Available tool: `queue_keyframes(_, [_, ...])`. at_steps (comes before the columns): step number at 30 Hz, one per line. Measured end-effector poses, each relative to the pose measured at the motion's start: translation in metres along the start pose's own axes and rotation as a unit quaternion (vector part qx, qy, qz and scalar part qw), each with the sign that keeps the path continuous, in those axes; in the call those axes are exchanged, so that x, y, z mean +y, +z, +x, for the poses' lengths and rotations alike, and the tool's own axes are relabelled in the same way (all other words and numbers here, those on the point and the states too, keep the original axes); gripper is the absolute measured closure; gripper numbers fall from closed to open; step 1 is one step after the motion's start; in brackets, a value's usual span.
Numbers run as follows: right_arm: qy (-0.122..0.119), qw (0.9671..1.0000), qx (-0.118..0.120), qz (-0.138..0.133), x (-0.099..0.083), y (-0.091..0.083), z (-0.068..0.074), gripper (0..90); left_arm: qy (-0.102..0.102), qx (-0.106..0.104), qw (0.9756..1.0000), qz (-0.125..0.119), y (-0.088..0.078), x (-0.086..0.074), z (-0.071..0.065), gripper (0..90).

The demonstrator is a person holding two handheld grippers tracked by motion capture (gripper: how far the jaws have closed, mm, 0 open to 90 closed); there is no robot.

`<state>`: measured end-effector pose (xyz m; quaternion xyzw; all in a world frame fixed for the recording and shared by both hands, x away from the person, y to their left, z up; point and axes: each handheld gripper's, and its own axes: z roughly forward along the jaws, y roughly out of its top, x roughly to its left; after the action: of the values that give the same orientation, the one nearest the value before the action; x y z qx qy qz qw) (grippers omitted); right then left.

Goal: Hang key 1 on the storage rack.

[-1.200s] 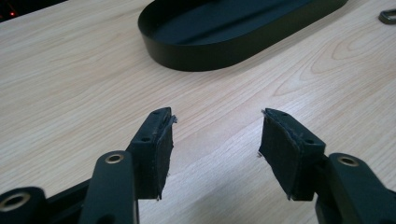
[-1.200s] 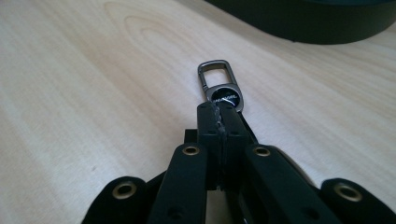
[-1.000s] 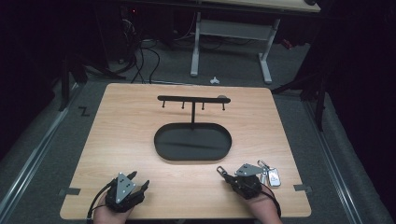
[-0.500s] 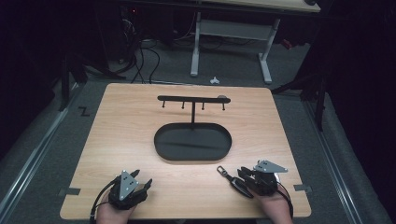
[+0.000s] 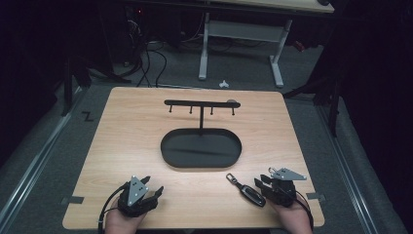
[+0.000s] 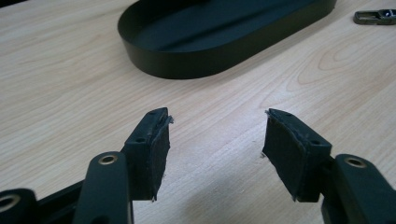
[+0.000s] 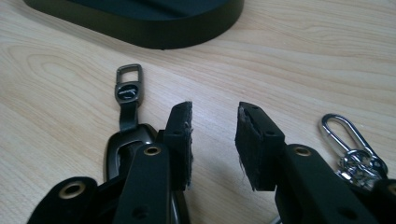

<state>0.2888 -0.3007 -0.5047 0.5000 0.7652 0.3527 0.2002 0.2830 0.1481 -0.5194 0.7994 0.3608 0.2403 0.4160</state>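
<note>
One black car-key fob (image 5: 252, 193) lies near the table's right front, just left of the right gripper (image 7: 214, 140), whose empty jaws have just been opening. Left gripper (image 6: 215, 147): jaws apart, empty. The right gripper view adds one silver carabiner keyring (image 7: 350, 144).

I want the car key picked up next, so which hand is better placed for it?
Probably the right. The right claw sits just beside the car key, its jaws having just been opening with nothing between them; the left claw is farther off.

Light wooden worktop (image 5: 136, 126), black oval tray (image 5: 201, 148) with a hooked rack set at its middle, black key fob (image 5: 248, 191) laid near the front right, silver carabiner keyring (image 7: 355, 149) placed just beside it.
</note>
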Motion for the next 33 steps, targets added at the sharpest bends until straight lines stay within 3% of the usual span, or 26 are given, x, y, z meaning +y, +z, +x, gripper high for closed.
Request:
queue_keyframes(6, [-0.004,0.9987,-0.012,0.05,0.003,0.006,0.001,59.7,0.001,-0.01,0.9999,-0.003,0.0,0.0,0.0,41.0])
queue_keyframes(9, [-0.021,0.9962,-0.023,0.082,0.007,0.006,0.0,57.5,0.0,-0.014,0.9999,-0.007,-0.001,0.0,0.001,41.0])
queue_keyframes(15, [-0.021,0.9936,-0.028,0.108,0.015,0.002,-0.003,55.4,0.002,-0.017,0.9998,-0.011,-0.002,0.0,0.001,40.9])
queue_keyframes(20, [-0.02,0.9893,-0.033,0.141,0.024,0.002,-0.006,52.9,0.009,-0.018,0.9997,-0.011,-0.001,0.0,-0.002,40.1])
queue_keyframes(25, [-0.036,0.9832,-0.034,0.176,0.034,0.002,-0.002,52.0,0.012,-0.017,0.9997,-0.012,-0.001,-0.001,-0.002,38.6])
queue_keyframes(27, [-0.049,0.9782,-0.036,0.198,0.04,0.004,0.001,50.1,0.011,-0.018,0.9997,-0.011,-0.001,-0.001,-0.002,38.3])
queue_keyframes(30, [-0.053,0.9754,-0.032,0.211,0.043,0.005,0.002,49.0,0.012,-0.018,0.9997,-0.012,-0.001,-0.001,-0.002,38.3])
queue_keyframes(31, [-0.068,0.9709,-0.031,0.228,0.048,0.006,0.003,49.0,0.013,-0.018,0.9997,-0.012,-0.001,-0.001,-0.002,38.3])
queue_keyframes(32, [-0.068,0.9709,-0.031,0.228,0.048,0.006,0.003,49.0,0.013,-0.018,0.9997,-0.012,-0.001,-0.001,-0.002,38.3])
queue_keyframes(33, [-0.079,0.9654,-0.025,0.247,0.052,0.007,0.005,48.8,0.014,-0.019,0.9997,-0.011,-0.001,-0.001,-0.003,38.3])
